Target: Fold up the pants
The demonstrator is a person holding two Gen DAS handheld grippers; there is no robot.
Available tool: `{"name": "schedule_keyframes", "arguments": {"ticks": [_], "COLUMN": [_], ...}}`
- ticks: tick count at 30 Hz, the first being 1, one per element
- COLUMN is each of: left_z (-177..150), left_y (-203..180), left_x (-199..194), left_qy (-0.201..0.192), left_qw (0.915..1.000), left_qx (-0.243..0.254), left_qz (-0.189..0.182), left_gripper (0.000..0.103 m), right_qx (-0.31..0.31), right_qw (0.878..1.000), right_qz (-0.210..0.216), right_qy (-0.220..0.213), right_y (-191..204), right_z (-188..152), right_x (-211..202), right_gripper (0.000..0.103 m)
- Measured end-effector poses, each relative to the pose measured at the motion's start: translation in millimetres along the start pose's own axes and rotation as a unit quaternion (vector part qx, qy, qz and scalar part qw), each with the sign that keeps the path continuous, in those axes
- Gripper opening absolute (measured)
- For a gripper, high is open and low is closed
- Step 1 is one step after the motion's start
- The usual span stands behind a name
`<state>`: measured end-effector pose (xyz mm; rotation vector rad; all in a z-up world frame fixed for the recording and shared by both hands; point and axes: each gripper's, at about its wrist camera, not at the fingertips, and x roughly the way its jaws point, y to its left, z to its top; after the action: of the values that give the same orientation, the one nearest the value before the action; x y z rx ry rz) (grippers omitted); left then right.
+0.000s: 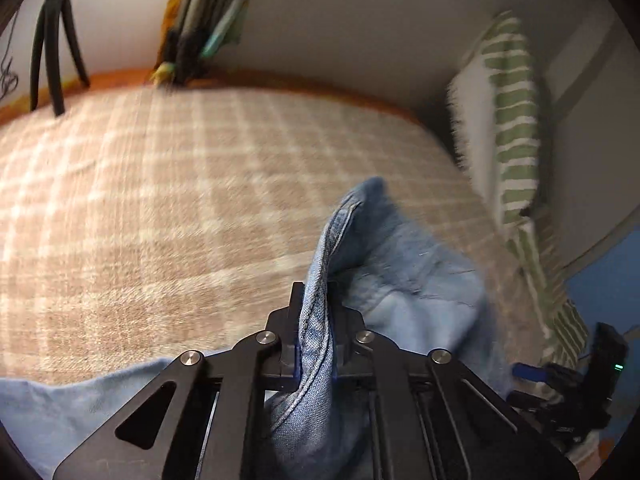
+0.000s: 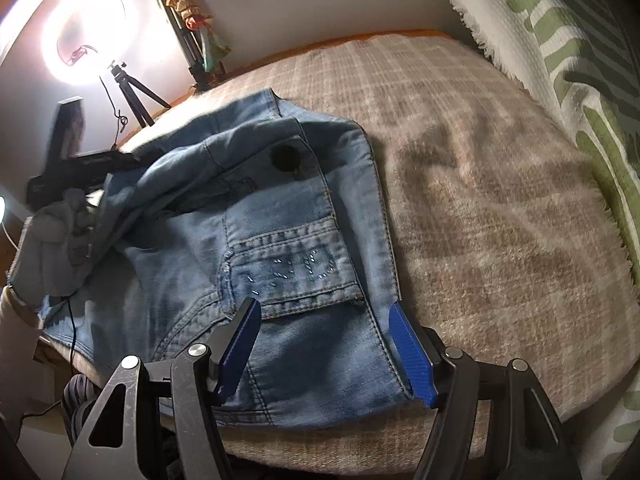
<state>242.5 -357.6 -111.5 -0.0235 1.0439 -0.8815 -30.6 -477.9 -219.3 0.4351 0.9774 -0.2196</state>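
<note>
Light blue jeans (image 2: 280, 232) lie bunched on a beige plaid blanket (image 2: 480, 200), back pocket up. My right gripper (image 2: 324, 320) is open, its blue pads either side of the waist part near the blanket's front edge, not clamping it. My left gripper (image 1: 316, 300) is shut on a seamed edge of the jeans (image 1: 320, 280) and holds it lifted above the blanket (image 1: 160, 200); the cloth drapes to the right. The left gripper also shows in the right wrist view (image 2: 80, 164), at the jeans' far left side.
A green-striped white pillow (image 2: 560, 60) stands along the right side, also in the left wrist view (image 1: 508, 120). A ring light on a tripod (image 2: 92, 40) and hanging clothes (image 1: 204, 20) are by the far wall.
</note>
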Motion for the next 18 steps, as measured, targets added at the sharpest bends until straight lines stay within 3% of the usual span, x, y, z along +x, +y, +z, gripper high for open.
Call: {"name": "schedule_keyframes", "arguments": {"ticks": [6, 12, 14, 18], "left_z": [-22, -57, -71, -99], "left_y": [-37, -75, -86, -99], "left_x": [-47, -67, -67, -62], "left_qy": [-0.036, -0.037, -0.027, -0.009], "left_qw": [0.9954, 0.9837, 0.9782, 0.9673], "left_qx": [0.083, 0.17, 0.201, 0.251], "left_qz": [-0.029, -0.046, -0.046, -0.036], "left_gripper": [0.007, 0.007, 0.007, 0.007], "right_qx": [0.032, 0.055, 0.048, 0.039], "right_qw": [0.998, 0.99, 0.988, 0.99], "right_qz": [0.031, 0.099, 0.123, 0.124], "right_qy": [-0.035, -0.087, -0.08, -0.06], "right_y": [-5, 11, 27, 65], "right_z": [7, 51, 70, 100], "right_x": [-22, -51, -49, -32], "right_gripper": [0.069, 0.07, 0.079, 0.079]}}
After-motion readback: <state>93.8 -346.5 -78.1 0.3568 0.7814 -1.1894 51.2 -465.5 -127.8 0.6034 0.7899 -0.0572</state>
